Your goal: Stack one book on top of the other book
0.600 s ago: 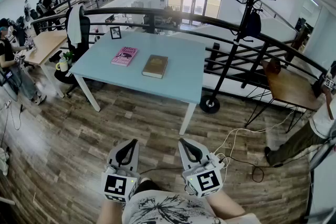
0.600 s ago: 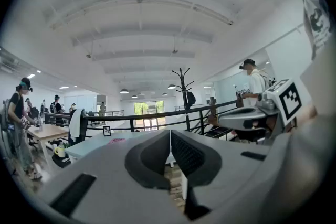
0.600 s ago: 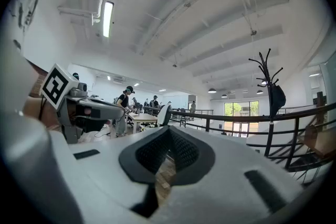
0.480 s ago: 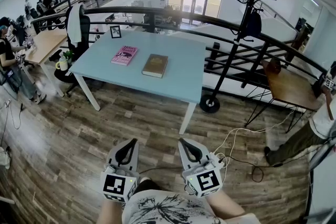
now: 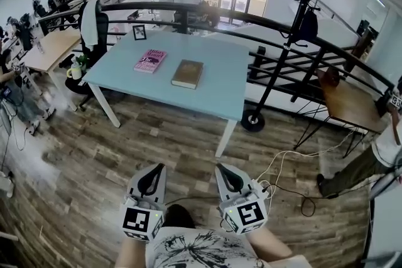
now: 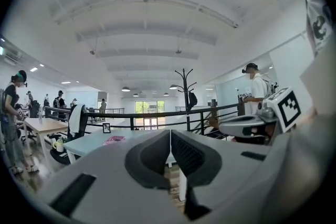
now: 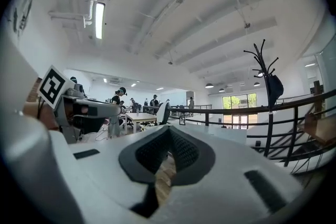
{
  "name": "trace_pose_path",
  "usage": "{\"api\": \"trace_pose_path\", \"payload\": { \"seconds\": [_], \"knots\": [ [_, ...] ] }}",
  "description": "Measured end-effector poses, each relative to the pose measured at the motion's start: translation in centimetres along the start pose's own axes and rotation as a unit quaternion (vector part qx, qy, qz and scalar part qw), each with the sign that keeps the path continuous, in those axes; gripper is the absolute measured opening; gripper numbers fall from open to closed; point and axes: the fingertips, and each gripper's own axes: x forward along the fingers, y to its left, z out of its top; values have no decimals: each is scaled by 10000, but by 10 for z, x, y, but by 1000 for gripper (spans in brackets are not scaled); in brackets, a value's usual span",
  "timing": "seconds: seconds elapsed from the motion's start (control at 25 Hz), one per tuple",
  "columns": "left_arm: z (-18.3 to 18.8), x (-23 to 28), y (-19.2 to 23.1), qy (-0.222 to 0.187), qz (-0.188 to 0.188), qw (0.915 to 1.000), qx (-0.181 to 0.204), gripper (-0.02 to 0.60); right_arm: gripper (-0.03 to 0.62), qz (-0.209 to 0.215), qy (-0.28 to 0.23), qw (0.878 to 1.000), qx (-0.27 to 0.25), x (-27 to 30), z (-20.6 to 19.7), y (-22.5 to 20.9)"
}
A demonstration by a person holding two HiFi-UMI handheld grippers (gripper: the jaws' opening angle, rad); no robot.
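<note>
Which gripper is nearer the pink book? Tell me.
Left. The left gripper is far back, almost in line with the pink book; the right gripper sits farther to the side.

approach: open floor (image 5: 176, 147) up to table (image 5: 220, 81)
tabletop: room around pink book (image 5: 150, 61), brown book (image 5: 187, 73)
right corner: coat stand (image 5: 253, 120)

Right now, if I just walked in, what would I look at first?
Probably the light blue table in the middle, with a pink book and a brown book lying side by side. Down low, the left tongs and right tongs, both shut, point toward it. A black coat stand rises on the right.
</note>
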Motion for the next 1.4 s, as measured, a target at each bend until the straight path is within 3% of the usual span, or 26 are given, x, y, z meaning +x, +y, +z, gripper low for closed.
{"api": "trace_pose_path", "payload": {
  "seconds": [0.28,0.52,0.96,1.2,1.4],
  "knots": [
    [-19,31,31,63,-29,10000,-47,9,-8,-49,163,9998,44,41,-17,-9],
    [-22,91,103,115,-178,9998,-70,9,-8,-199,322,9993,68,132,-25,-21],
    [-5,253,268,96,-880,9960,-110,11,-8,-792,598,9951,-10,339,-12,-62],
    [-15,316,316,219,-1303,9911,-157,9,-8,-1230,777,9893,142,407,-25,-86],
    [-42,356,339,585,-1519,9862,-320,9,-6,-1441,1026,9837,321,443,-45,-108]
  ]
}}
